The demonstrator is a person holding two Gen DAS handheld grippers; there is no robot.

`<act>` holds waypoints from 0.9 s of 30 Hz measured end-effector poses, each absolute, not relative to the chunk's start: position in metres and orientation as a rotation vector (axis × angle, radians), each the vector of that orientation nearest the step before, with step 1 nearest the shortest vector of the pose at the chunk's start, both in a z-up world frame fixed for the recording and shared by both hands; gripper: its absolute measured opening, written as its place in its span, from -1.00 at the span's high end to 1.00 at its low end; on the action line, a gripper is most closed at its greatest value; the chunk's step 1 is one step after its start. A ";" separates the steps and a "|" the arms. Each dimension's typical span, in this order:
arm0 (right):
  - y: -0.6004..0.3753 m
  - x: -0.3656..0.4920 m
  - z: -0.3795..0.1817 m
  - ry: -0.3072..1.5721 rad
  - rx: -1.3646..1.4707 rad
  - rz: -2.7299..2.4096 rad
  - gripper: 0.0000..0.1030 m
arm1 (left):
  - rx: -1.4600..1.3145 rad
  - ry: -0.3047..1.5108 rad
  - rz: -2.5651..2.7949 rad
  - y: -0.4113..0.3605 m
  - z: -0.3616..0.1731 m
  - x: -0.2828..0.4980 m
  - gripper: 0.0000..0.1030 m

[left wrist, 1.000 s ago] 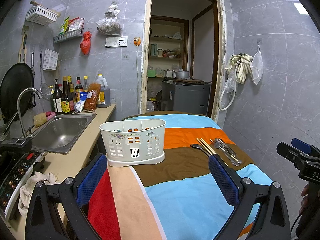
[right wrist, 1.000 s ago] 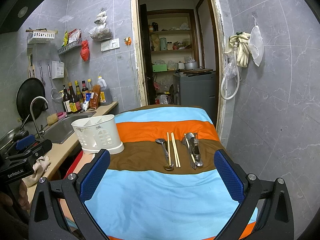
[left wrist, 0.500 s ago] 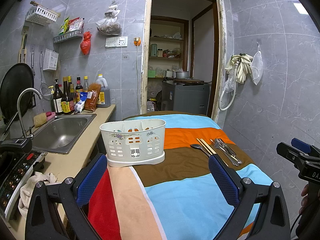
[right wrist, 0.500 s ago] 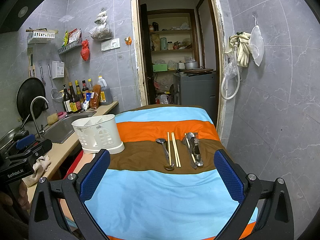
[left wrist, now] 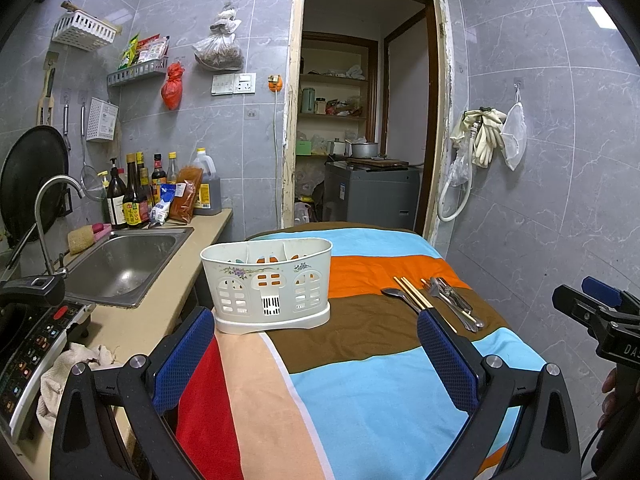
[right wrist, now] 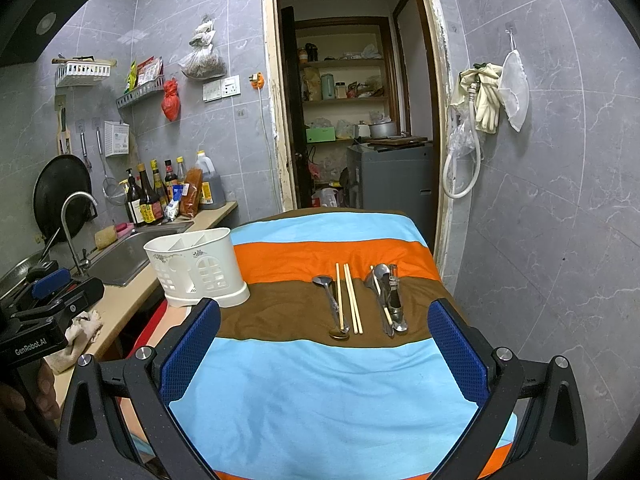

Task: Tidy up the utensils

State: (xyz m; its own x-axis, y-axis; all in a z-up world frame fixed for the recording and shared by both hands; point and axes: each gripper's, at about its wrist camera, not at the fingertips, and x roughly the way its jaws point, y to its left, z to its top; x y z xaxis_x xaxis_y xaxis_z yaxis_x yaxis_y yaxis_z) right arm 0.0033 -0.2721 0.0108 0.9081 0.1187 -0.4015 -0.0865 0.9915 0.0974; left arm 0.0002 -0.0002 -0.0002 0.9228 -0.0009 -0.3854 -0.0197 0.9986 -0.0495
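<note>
A white plastic utensil holder [left wrist: 268, 280] with several compartments stands on the striped cloth at the table's left edge; it also shows in the right wrist view [right wrist: 196, 268]. On the brown stripe lie a metal spoon [right wrist: 330, 298], a pair of wooden chopsticks [right wrist: 349, 298] and a small pile of metal cutlery [right wrist: 388, 298]; the same pieces show in the left wrist view [left wrist: 432, 300]. My left gripper [left wrist: 316, 340] is open and empty, just in front of the holder. My right gripper [right wrist: 324, 332] is open and empty, in front of the utensils.
The striped cloth [right wrist: 320, 392] covers the table. A counter with a steel sink [left wrist: 120, 256], tap, bottles [left wrist: 136, 196] and a cooker panel [left wrist: 28, 344] runs along the left. A grey tiled wall closes the right side. An open doorway [right wrist: 352, 120] lies behind.
</note>
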 end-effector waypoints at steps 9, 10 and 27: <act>-0.272 0.004 0.011 0.419 0.078 0.106 -0.98 | -0.052 0.394 0.010 0.000 0.000 0.000 -0.98; -0.272 0.004 0.011 0.419 0.078 0.106 -0.98 | -0.053 0.395 0.010 0.000 0.000 0.000 -0.98; -0.272 0.005 0.009 0.420 0.079 0.104 -0.98 | -0.052 0.395 0.010 0.000 0.000 0.000 -0.98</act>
State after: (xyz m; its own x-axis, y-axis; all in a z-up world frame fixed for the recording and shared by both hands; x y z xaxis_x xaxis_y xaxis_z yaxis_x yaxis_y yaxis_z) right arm 0.0049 -0.2719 0.0085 0.9077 0.1173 -0.4028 -0.0848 0.9916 0.0977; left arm 0.0001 0.0000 -0.0001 0.9231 0.0001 -0.3847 -0.0202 0.9986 -0.0483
